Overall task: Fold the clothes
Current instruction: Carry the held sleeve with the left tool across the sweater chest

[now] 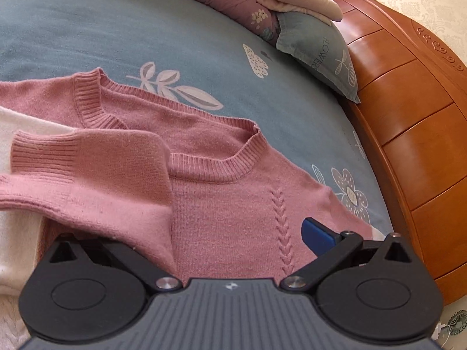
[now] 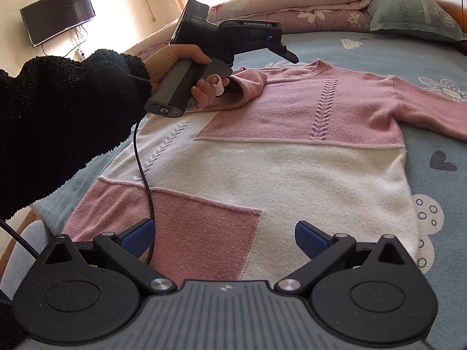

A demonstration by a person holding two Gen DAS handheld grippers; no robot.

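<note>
Pink and cream knit, the sweater (image 2: 292, 157) lies flat, front up, on the blue-grey flowered bed sheet (image 2: 437, 58). Its long axis runs from the hem, just ahead of the right claw (image 2: 224, 237), away to the ribbed neckline (image 1: 216, 169) near the pillow (image 2: 414, 14) and the folded quilts (image 2: 306, 3) at the head of the bed. A braided cable stitch (image 2: 324, 108) runs down the chest along that same axis. One sleeve (image 2: 432, 110) stretches out sideways over the sheet, roughly square to the body. The other sleeve (image 1: 87, 175) is drawn across the chest, its ribbed cuff pointing off to the left in the left wrist view.

That folded sleeve drapes over the left claw (image 1: 181, 233) and hides one finger (only the blue pad (image 1: 318, 233) of the other shows), so whether it is clenched on the knit I cannot tell. A hand (image 2: 175, 61) in a black fuzzy sleeve (image 2: 58, 116) holds this tool's grip.

The right claw hovers released above the hem, its blue pads well apart, gripping nothing. A wooden headboard (image 1: 408, 116) borders the bed.
</note>
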